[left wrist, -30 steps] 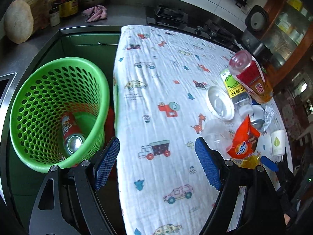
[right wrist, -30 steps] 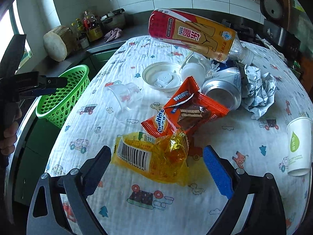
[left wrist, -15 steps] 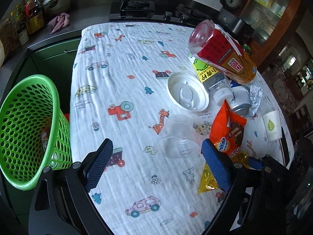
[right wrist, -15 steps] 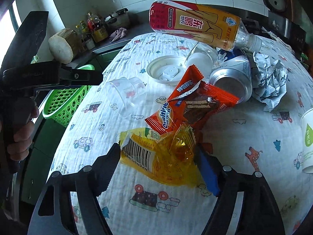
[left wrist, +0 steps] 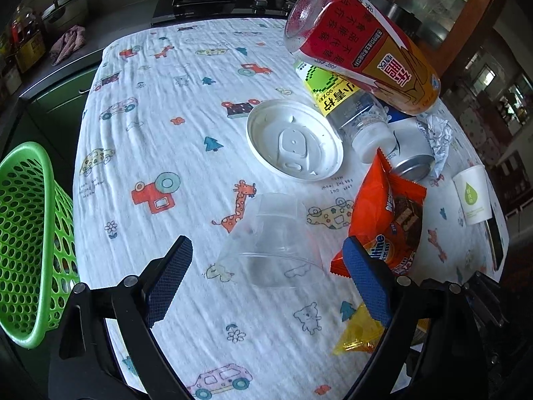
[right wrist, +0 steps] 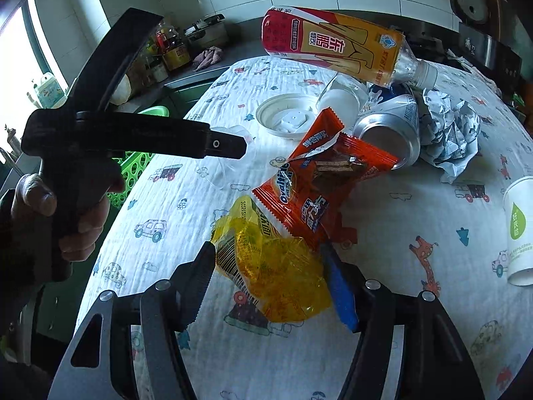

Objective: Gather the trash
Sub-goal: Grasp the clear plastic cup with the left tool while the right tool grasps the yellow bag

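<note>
Trash sits clustered on the cartoon-print tablecloth [left wrist: 160, 153]. Yellow crinkly wrapper [right wrist: 273, 266] is between the right gripper [right wrist: 269, 286] pads; jaws have just been closing in and both pads now press its sides, so it's gripped. Wrapper's far edge touches the orange Ovaltine packet [right wrist: 319, 180] lying just beyond it.

Left gripper [left wrist: 266, 283] jaws spread wide, nothing pinched. Clear plastic cup [left wrist: 269, 236] lies on its side between the blue pads, mouth toward the camera, pads not touching it. Right pad overlaps the Ovaltine packet's [left wrist: 389, 220] near corner in view; can't tell if they touch. In the right wrist view a hand [right wrist: 60, 213] grips the left gripper's handle.

Further out: white plastic lid [left wrist: 293, 143], flat on the cloth. Beside it a clear bottle with yellow-green label [left wrist: 346, 106], on its side, with a big red-and-orange tea bottle [left wrist: 363, 50] resting across it. Aluminium can [right wrist: 389, 130] on its side next to crumpled paper [right wrist: 449, 133]. White paper cup [left wrist: 473, 196] stands near the table's right edge, apart from the pile.

Green perforated basket [left wrist: 26, 240] off the table's left edge, tilted.
</note>
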`<state>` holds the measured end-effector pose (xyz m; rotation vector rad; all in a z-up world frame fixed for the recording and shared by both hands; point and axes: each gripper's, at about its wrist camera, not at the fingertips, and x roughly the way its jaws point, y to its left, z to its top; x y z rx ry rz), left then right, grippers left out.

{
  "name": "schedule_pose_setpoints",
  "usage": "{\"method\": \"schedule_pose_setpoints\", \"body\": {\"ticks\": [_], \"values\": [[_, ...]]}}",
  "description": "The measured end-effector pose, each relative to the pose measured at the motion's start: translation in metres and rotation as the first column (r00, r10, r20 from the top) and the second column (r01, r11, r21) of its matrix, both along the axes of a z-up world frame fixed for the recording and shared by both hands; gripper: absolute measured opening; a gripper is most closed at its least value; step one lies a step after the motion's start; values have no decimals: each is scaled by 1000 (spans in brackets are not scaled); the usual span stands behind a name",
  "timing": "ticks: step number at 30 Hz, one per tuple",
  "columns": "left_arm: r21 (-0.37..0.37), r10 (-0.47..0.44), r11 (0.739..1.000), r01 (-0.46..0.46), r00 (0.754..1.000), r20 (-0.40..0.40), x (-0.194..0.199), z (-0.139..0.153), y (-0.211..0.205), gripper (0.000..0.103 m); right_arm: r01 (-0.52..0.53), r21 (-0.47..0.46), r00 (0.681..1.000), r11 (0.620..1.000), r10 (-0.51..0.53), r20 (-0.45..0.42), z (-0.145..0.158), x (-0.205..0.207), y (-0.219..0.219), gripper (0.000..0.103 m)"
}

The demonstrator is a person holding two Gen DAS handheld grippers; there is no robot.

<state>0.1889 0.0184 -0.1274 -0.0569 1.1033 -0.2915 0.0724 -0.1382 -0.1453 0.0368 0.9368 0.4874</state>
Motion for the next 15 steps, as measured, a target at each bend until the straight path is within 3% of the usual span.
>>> {"method": "schedule_pose_setpoints", "body": {"ticks": [2,6,9,15], "values": [[1,-6,1000,6,1000,5,1,-2,-3,87,-6,-9,1000,1000,6,3,0,-3,1,64],[-4,-18,1000,18,1000,-5,4,-6,-7,69,-9,-26,1000,1000,10,12,0,-5,3,69],[-2,-16,1000,16,1000,-10,7,-10,-6,62,-14,-39,1000,999,14,16,0,-4,5,69],[-7,-11,1000,12,1000,11,3,-7,-2,60,-26,-79,999,997,27,21,-5,-2,12,71]]}}
